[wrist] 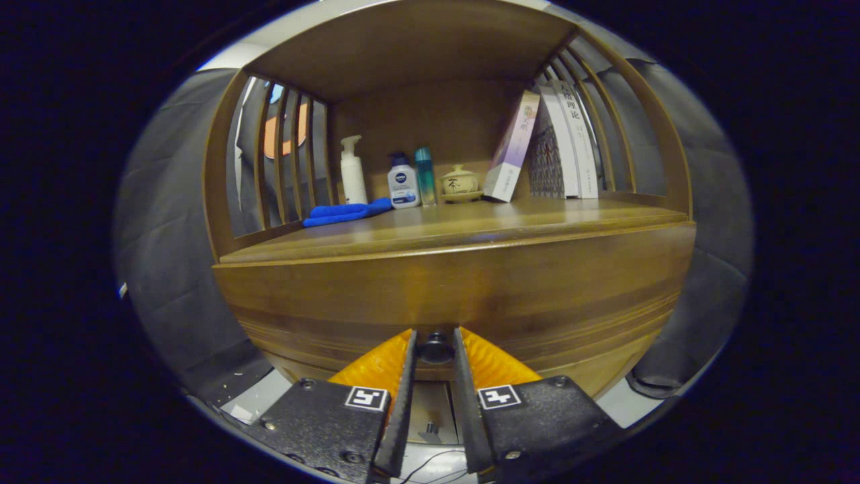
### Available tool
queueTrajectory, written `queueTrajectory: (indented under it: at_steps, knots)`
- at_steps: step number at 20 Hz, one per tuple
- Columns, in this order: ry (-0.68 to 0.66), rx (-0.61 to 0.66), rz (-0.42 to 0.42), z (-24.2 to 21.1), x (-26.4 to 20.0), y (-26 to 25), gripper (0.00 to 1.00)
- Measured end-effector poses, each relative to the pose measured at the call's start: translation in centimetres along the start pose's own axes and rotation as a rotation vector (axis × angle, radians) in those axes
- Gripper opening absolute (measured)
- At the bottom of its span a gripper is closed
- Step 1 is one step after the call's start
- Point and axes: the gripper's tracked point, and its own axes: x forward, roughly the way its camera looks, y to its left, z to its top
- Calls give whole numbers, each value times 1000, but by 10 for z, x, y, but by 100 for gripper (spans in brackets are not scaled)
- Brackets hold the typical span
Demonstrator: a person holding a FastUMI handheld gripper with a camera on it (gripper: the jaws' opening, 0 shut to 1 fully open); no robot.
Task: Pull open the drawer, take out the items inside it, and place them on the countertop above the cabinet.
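The tongs (435, 349) were closed on the small dark round knob (435, 348) of the brown wooden drawer (457, 296), one finger pressing each side. Beyond and above them, the wooden worktop (470, 225) carried a folded blue cloth (344, 214), bottles and leaning books.

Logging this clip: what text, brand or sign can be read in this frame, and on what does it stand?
"理论": end of the title on the white book's spine; the characters above are unclear.
Purple book: cover text blurred.
Blue-capped bottle: label too small to read.
Lidded jar: one brush mark, unreadable.
Gripper, shut on the drawer knob: two square marker patterns, no words.
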Motion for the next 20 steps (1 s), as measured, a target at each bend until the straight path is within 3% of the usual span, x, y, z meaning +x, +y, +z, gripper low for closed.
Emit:
queueTrajectory:
  at_steps: [8, 20]
  knots:
    - [1, 21, -18, -1, 0, -2, 21]
    - [11, -3, -30, -19, -55, -3, 21]
